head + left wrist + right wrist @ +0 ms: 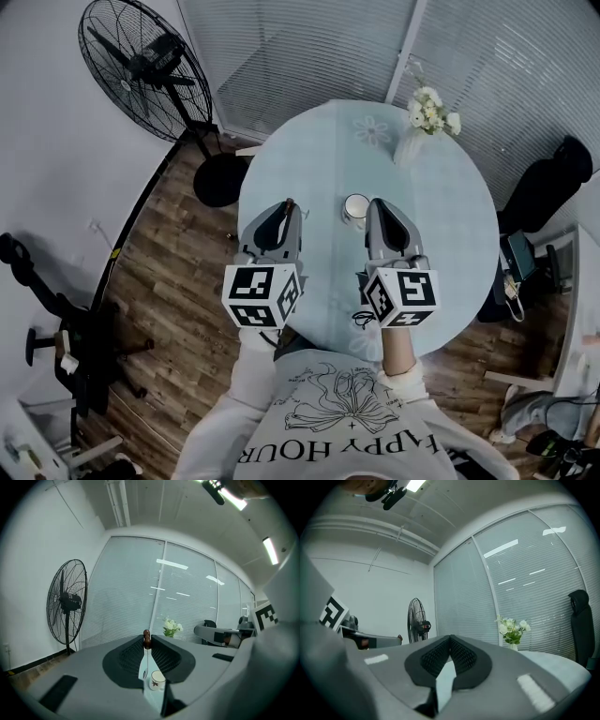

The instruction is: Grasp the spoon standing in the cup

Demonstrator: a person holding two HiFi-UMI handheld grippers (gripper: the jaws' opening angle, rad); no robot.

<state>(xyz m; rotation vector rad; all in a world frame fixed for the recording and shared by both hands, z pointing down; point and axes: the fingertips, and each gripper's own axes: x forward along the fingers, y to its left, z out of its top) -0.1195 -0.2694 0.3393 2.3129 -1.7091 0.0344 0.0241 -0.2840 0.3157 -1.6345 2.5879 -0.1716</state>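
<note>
The spoon (pixel 145 660) is hanging clear of the cup (pixel 157 680), just to its left: slim pale stem, dark brown knob on top, and the left gripper (pixel 147 638) is pinching it right at that knob. The cup's white with a tiny brown motif, sitting on the round table (pixel 450 234), while the right gripper (pixel 450 638) is hovering just right of the cup, jaws pressed together on nothing. Only readable writing is "HAPPY HOUR" on the person's shirt (pixel 347 422).

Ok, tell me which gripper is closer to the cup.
Right. From the head view, the right gripper ends just beside the cup; the left gripper, shut on the spoon, is farther off to the cup's left.
</note>
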